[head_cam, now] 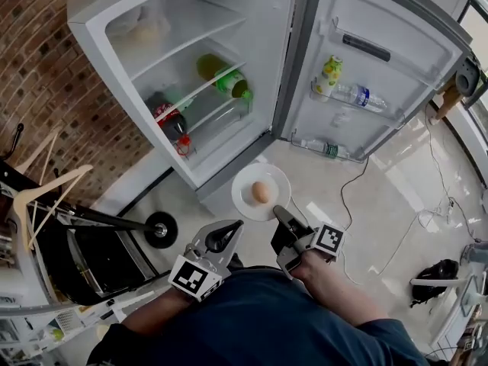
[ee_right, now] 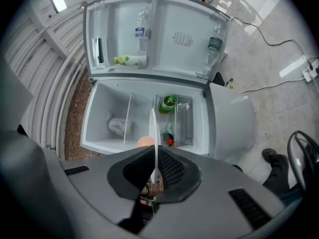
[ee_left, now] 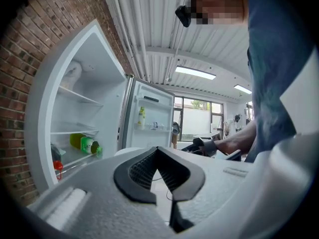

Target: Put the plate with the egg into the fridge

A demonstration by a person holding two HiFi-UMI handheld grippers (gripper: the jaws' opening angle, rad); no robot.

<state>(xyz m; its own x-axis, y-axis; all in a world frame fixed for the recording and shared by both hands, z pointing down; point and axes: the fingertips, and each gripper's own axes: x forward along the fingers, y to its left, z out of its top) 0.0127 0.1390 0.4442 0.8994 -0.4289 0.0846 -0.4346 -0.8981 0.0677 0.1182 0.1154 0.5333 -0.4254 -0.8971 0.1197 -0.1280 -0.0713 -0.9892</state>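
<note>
A white plate [head_cam: 248, 197] carrying a brown egg [head_cam: 261, 192] hangs over the floor just in front of the open fridge [head_cam: 164, 6]. My right gripper [head_cam: 280, 214] is shut on the plate's near rim. In the right gripper view the plate [ee_right: 155, 133] stands edge-on between the pads, with the egg [ee_right: 144, 142] peeking out on its left. My left gripper [head_cam: 227, 233] hovers beside it, to the left and closer to me, shut and holding nothing. Its jaws meet at the tips in the left gripper view [ee_left: 158, 152].
Inside the fridge lie a green bottle [head_cam: 225, 78] and a dark bottle [head_cam: 169, 117] on wire shelves. The fridge door [head_cam: 381, 33] swings right and holds bottles [head_cam: 358, 95]. A rack with hangers [head_cam: 46, 189] stands left, a cable [head_cam: 351, 197] crosses the floor.
</note>
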